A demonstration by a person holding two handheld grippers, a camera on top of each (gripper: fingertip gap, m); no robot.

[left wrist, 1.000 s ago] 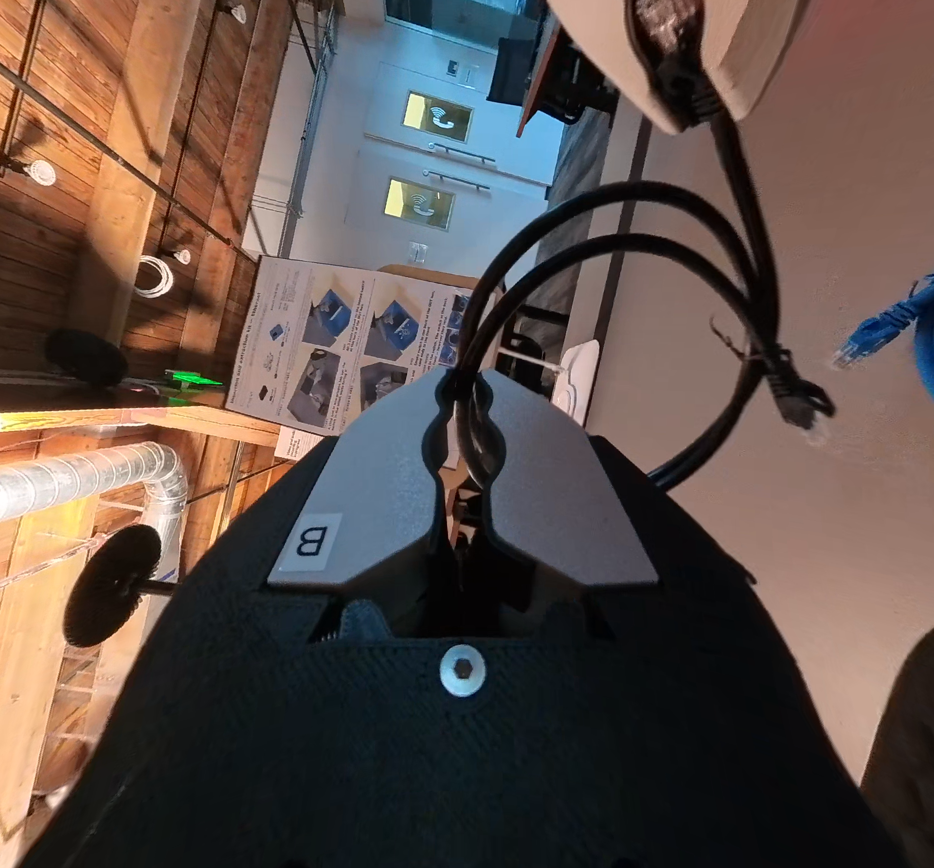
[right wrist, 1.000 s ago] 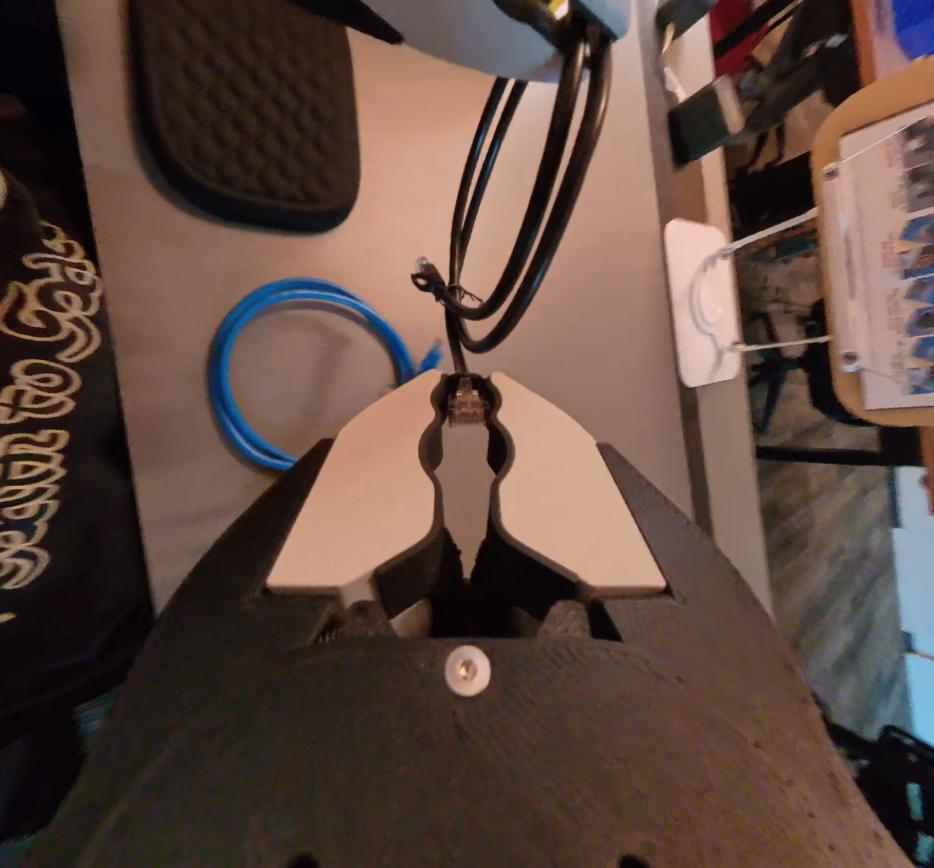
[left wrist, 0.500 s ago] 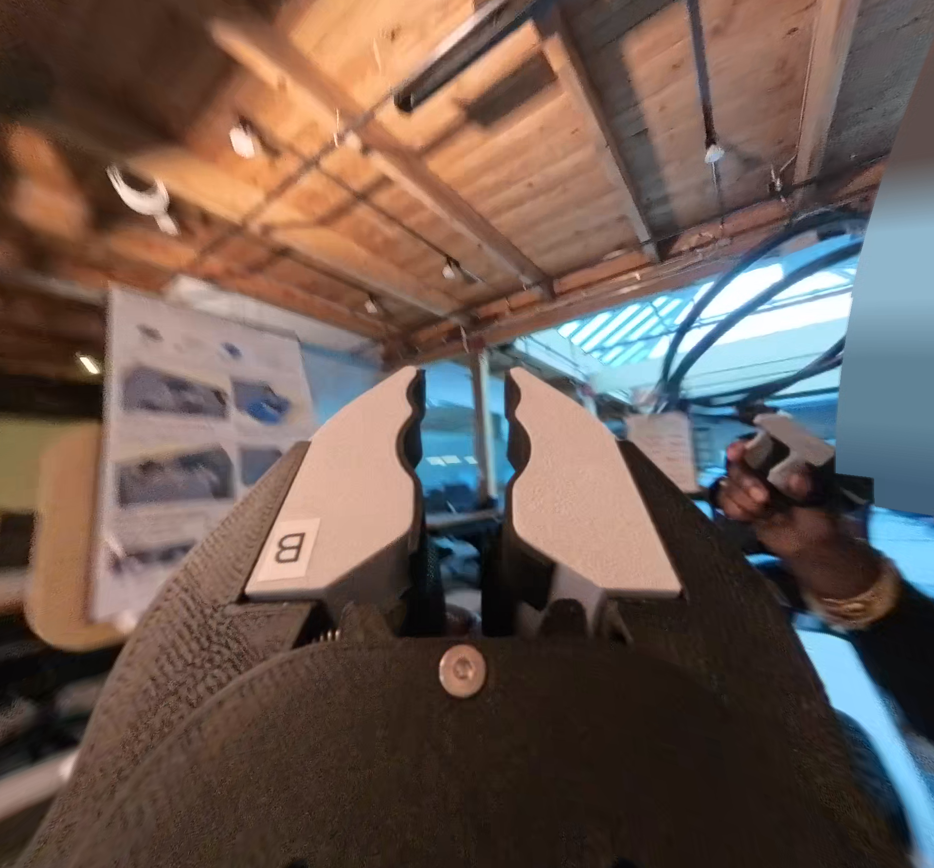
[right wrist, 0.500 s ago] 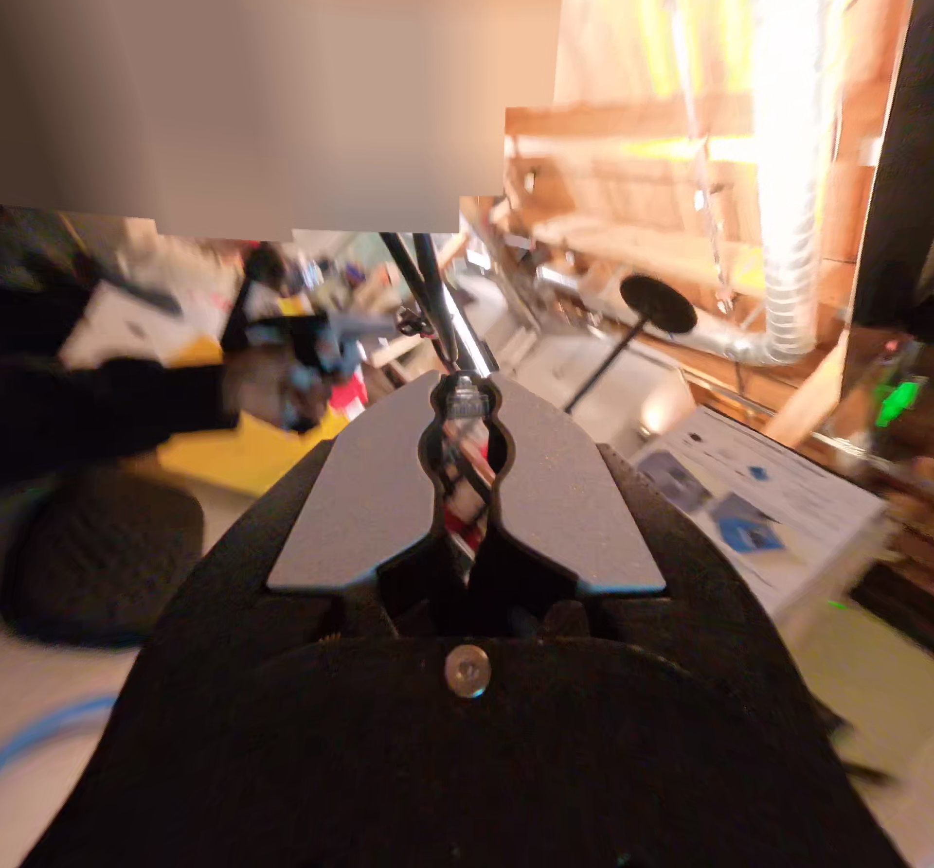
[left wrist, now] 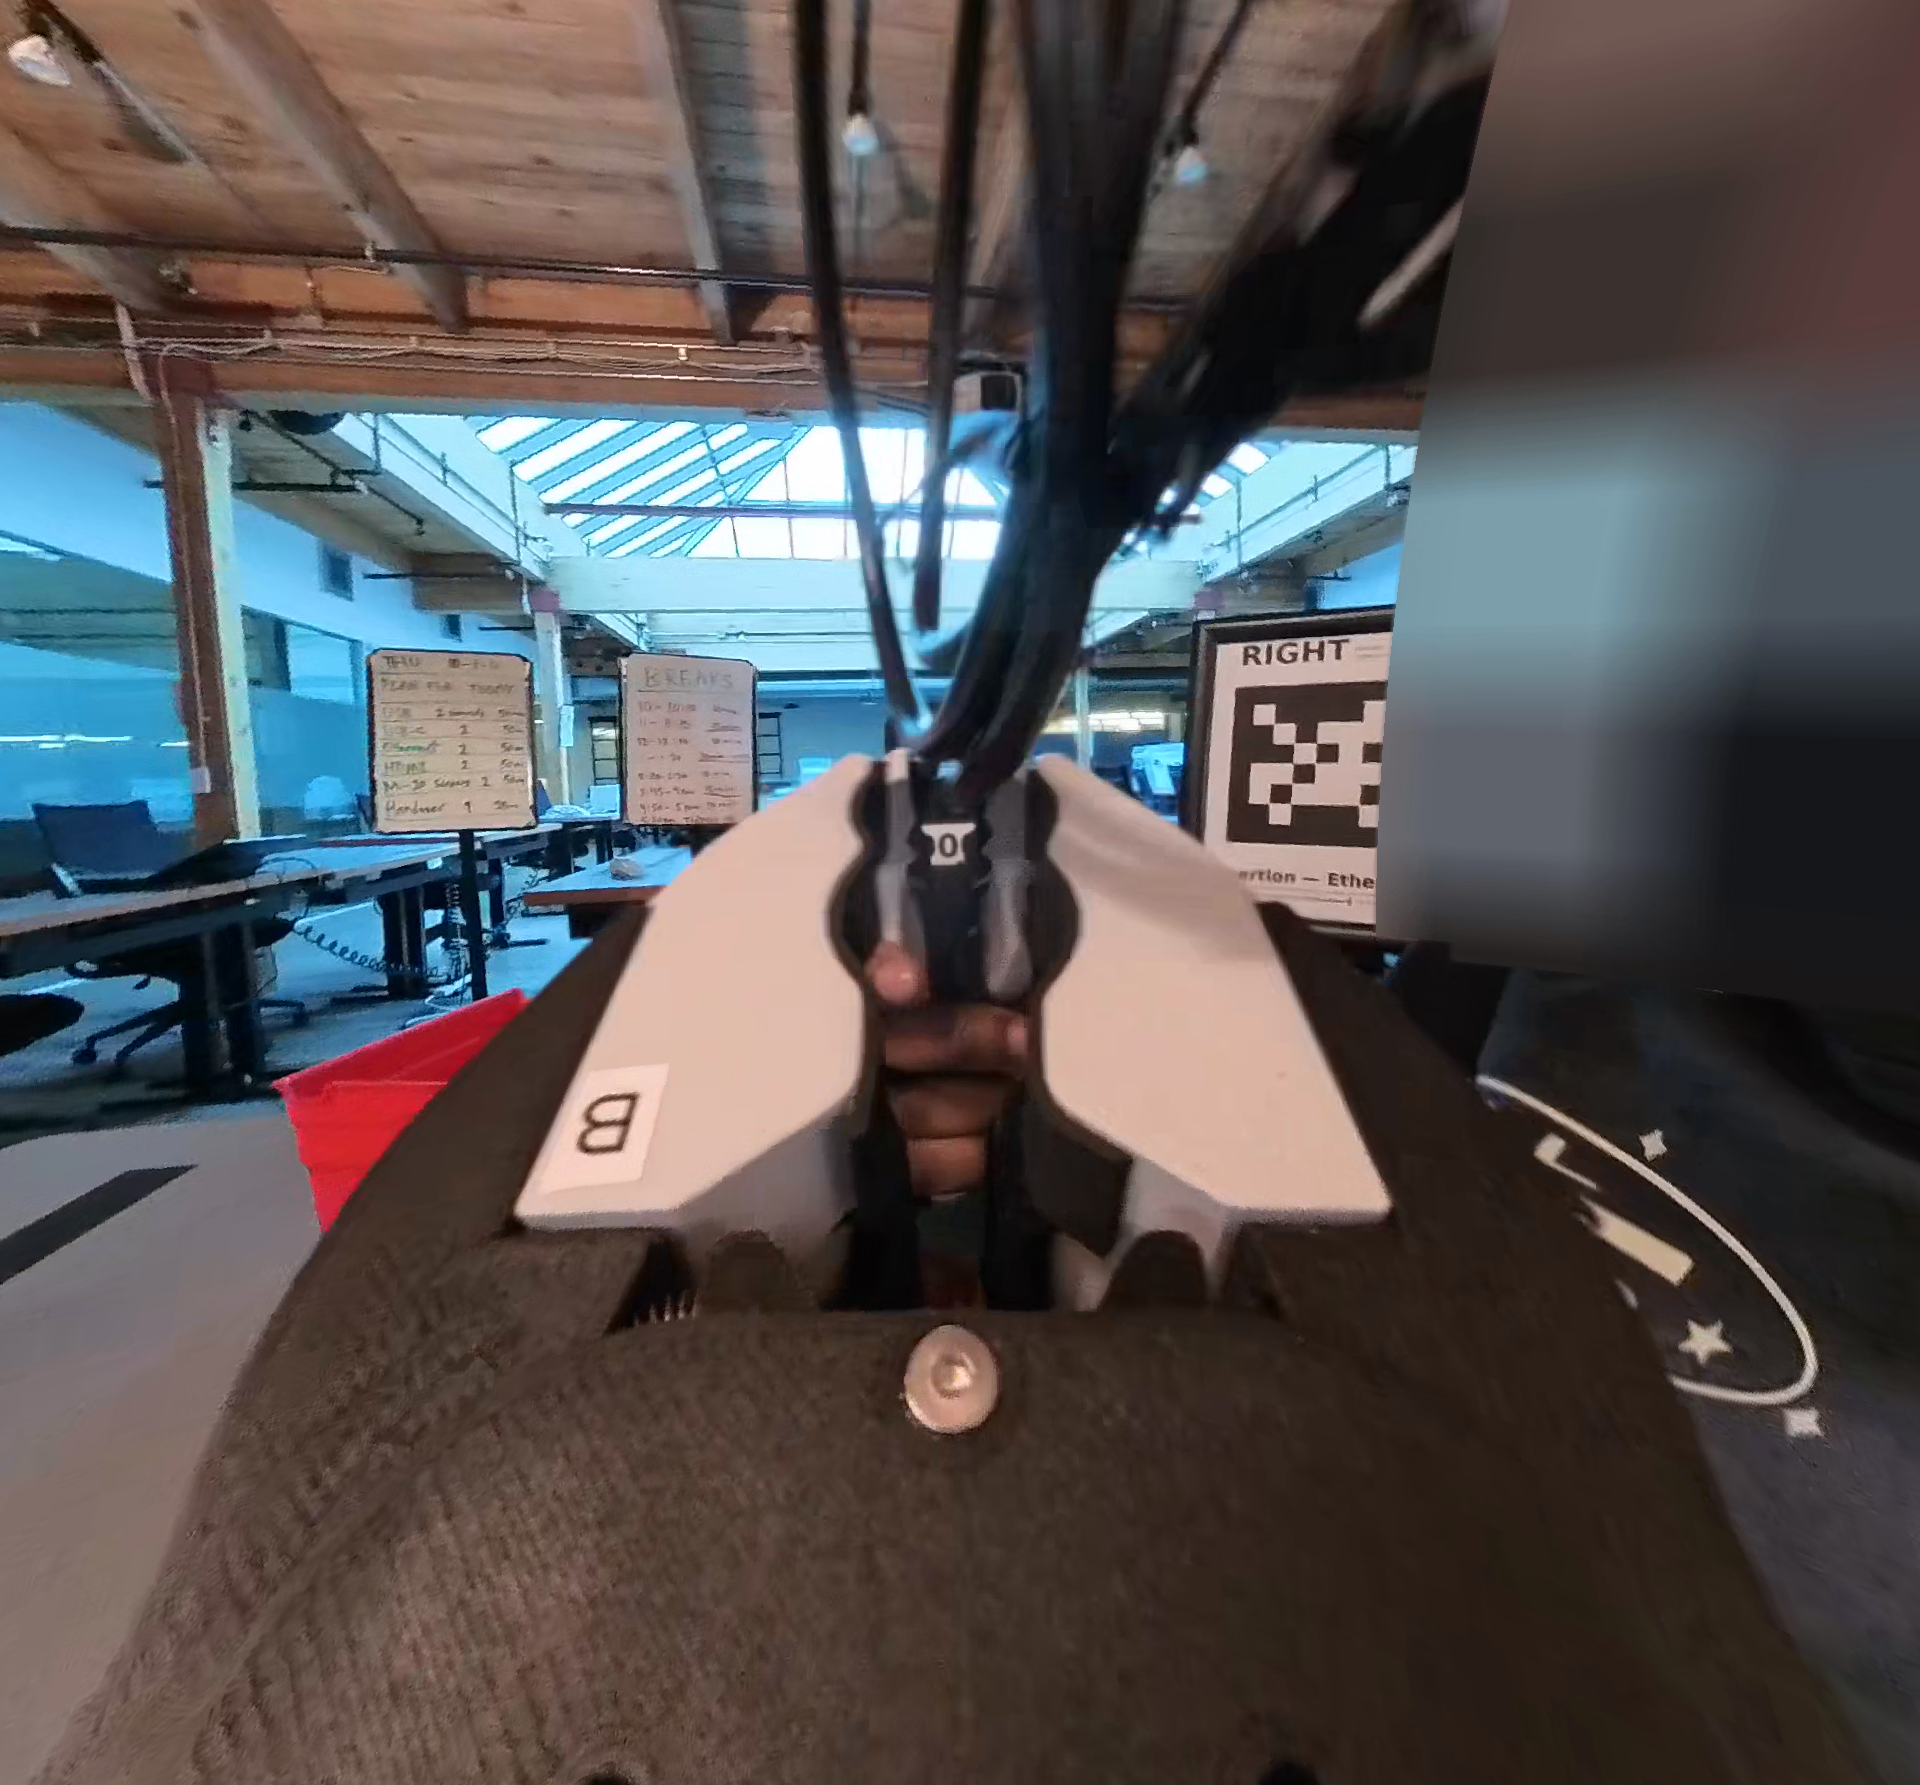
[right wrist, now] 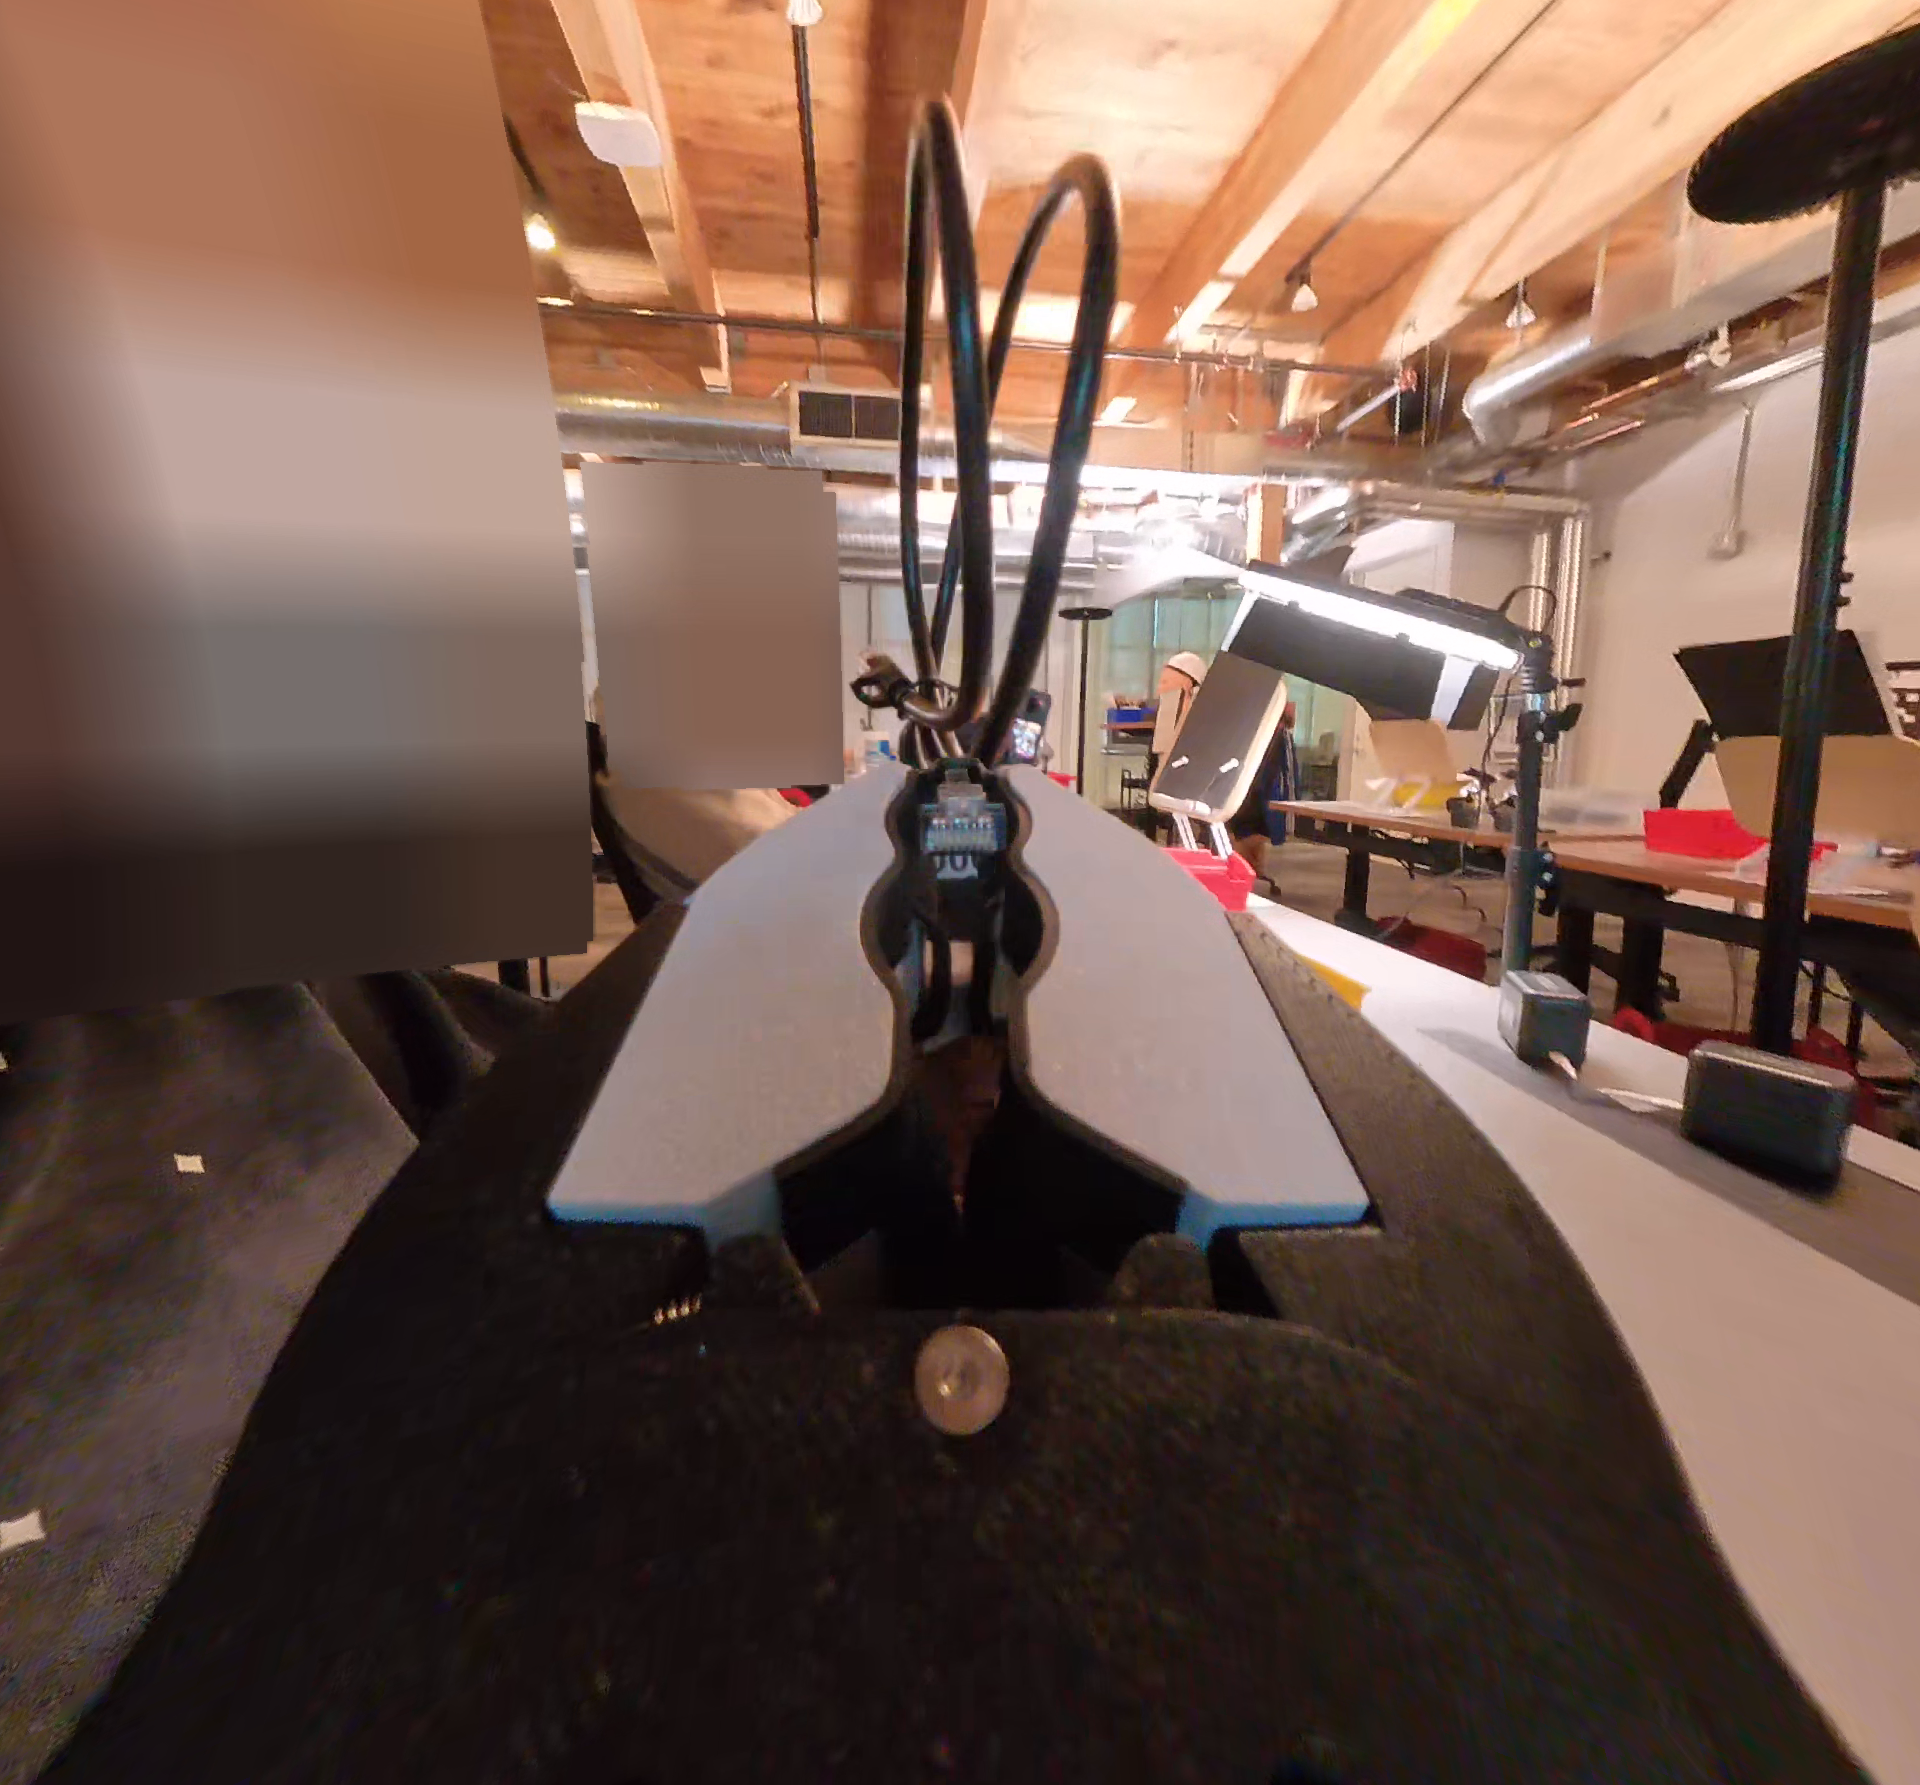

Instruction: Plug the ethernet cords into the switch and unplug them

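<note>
A timber-beamed ceiling and an open workshop of desks are seen beyond both grippers, which are now raised level, where a second ago the tabletop and a blue cord were looked down upon. The right gripper is clamped on the clear plug of the black ethernet cord, whose loops stand up just beyond the tips. The left gripper is set slightly apart, with blurred black cord strands rising past its tips; whether anything is pinched cannot be told. The grey table edge lies to the right, with open air ahead. The switch is not seen.
</note>
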